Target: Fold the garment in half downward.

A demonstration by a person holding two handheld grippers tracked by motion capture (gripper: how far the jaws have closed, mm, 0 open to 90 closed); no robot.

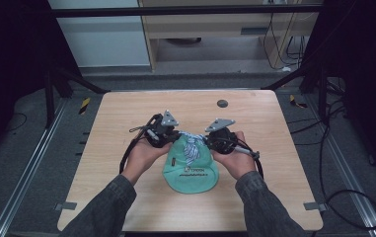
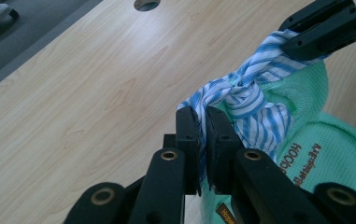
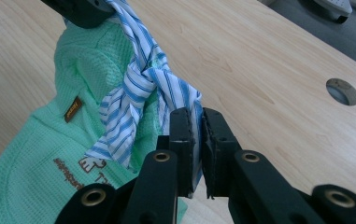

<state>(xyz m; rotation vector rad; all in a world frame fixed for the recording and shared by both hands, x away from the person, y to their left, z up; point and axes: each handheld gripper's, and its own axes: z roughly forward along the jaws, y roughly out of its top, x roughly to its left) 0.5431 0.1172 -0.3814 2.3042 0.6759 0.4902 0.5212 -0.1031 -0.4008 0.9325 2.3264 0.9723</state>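
A mint green waffle-knit bag (image 1: 190, 170) with brown lettering lies at the middle of the wooden table (image 1: 126, 118). A blue-and-white striped cloth tie (image 1: 190, 143) is knotted at its far end. My left gripper (image 1: 171, 136) is shut on the left end of the tie (image 2: 202, 112). My right gripper (image 1: 206, 139) is shut on the right end of the tie (image 3: 195, 109). The knot (image 2: 241, 88) sits between the two grippers, with a loose striped tail (image 3: 119, 126) hanging over the bag (image 3: 40, 154). The two ends run out sideways from the knot.
A round cable hole (image 1: 222, 103) sits in the table near its far edge, right of centre. Metal rails run along both sides of the table. Black frame posts, cables and a pale cabinet stand beyond the far edge.
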